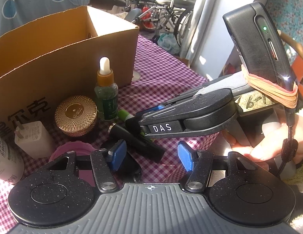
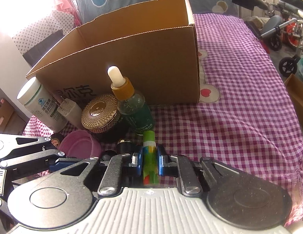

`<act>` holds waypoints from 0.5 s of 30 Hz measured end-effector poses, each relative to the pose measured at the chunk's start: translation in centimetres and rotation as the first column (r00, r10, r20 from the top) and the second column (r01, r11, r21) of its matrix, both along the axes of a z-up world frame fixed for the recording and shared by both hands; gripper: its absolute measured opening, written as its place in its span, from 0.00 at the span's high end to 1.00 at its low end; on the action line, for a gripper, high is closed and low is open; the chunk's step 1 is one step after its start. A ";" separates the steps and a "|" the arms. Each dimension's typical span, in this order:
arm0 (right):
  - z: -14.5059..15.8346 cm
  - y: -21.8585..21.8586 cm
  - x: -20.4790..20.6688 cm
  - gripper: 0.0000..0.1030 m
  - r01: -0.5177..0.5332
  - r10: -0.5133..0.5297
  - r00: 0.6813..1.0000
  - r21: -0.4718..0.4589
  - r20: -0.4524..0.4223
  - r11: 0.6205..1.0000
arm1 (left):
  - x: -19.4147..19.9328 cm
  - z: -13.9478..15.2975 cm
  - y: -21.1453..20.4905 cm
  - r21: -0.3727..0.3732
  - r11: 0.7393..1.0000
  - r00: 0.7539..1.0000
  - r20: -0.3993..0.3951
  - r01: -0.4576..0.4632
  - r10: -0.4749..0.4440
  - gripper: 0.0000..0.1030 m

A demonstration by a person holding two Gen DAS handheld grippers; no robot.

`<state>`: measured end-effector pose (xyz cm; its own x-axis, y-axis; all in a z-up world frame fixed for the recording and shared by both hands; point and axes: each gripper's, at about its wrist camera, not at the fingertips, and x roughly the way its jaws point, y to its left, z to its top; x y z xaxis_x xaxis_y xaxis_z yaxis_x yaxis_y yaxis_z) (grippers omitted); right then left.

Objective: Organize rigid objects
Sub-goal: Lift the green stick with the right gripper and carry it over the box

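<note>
1. Closest in, the right gripper [image 2: 149, 165] has its blue-padded fingers [image 2: 138, 160] pressed against both sides of the green glue-stick-shaped tube [image 2: 150, 159]. The tube's long axis runs straight ahead along the fingers, its far end poking out toward the box.
2. In the left wrist view, the left gripper [image 1: 149, 156] hangs with its fingers [image 1: 117, 154] apart and nothing between them, low over the purple-and-white checked cloth [image 2: 239, 107]. Whether that cloth covers a desk or a bed I cannot tell.
3. So the right hand is the one on the job; the left gripper sits just beside it, near a black cylindrical tube [image 1: 137, 142] lying on the cloth.
4. One step out, the cluster: a pink shallow plastic bowl [image 2: 78, 146], a gold-lidded round jar [image 2: 100, 115], a green glass dropper bottle with a white bulb [image 2: 132, 105], a white wall charger plug [image 2: 68, 111] and a white cylindrical supplement bottle [image 2: 41, 105], all packed close, upright apart from the leaning bottle.
5. Behind them, the open brown cardboard box [image 2: 151, 58] stands just past the cluster. Its near wall hides the floor, so what is inside cannot be told.
6. My read: the tube must rise above the dropper bottle and that near wall, then go forward into the box.
</note>
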<state>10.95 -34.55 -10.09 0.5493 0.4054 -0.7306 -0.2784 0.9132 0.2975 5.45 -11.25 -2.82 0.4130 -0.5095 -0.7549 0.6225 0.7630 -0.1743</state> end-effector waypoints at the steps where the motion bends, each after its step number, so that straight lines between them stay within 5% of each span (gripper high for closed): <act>1: 0.0 -0.3 0.0 0.84 0.019 -0.019 1.000 0.005 -0.005 1.000 | 0.0 0.0 0.0 0.000 1.000 1.000 0.000 0.000 0.000 0.43; 15: -0.8 -8.0 -1.4 0.84 0.276 -0.231 0.956 0.292 -0.181 0.916 | -0.2 0.9 -3.6 -0.022 0.996 0.996 0.018 0.090 -0.090 0.44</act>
<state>9.51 -42.53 -10.89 0.5655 0.4849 -0.6672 0.0154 0.8026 0.5964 5.29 -14.82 -1.89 0.3772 -0.5620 -0.7361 0.6912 0.6998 -0.1802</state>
